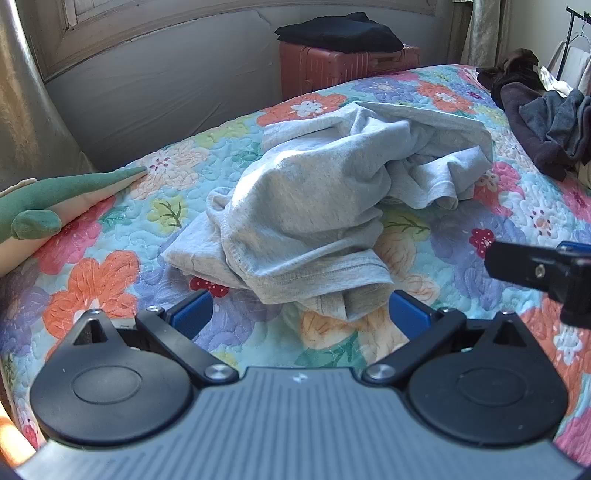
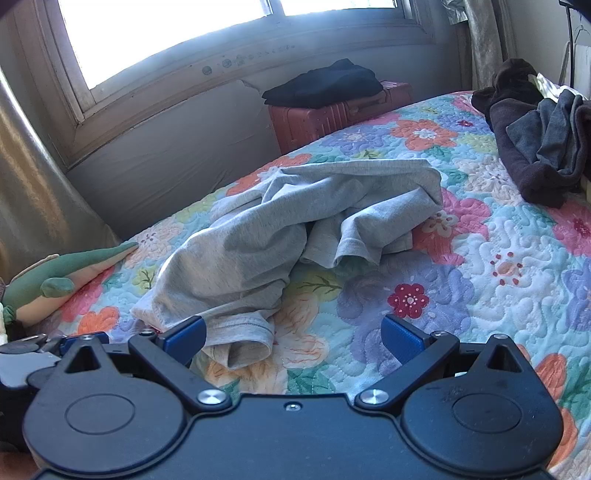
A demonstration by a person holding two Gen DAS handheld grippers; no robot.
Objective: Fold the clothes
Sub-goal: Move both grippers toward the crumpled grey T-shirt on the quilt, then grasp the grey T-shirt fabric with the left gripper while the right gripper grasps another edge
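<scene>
Beneath both tools spreads a bed with a flowered quilt [image 1: 110,273], filling most of each view. Ahead of the left tool [image 1: 300,314], a crumpled grey garment [image 1: 317,206] lies heaped on the quilt, its nearest hem just beyond and between the spread blue pads, which grip nothing. Ahead and to the left of the right tool [image 2: 293,338] lies the same grey garment [image 2: 258,236], one cuff close to the tool's left pad; this tool too is released, fingers wide apart and empty. Far ahead to the right sits a pile of dark clothes [image 2: 535,140]. Beyond the bed's far edge stands a red suitcase [image 1: 332,66] with folded black clothing [image 1: 340,31] on top. Off to the left rests a green plush toy [image 1: 55,199].
</scene>
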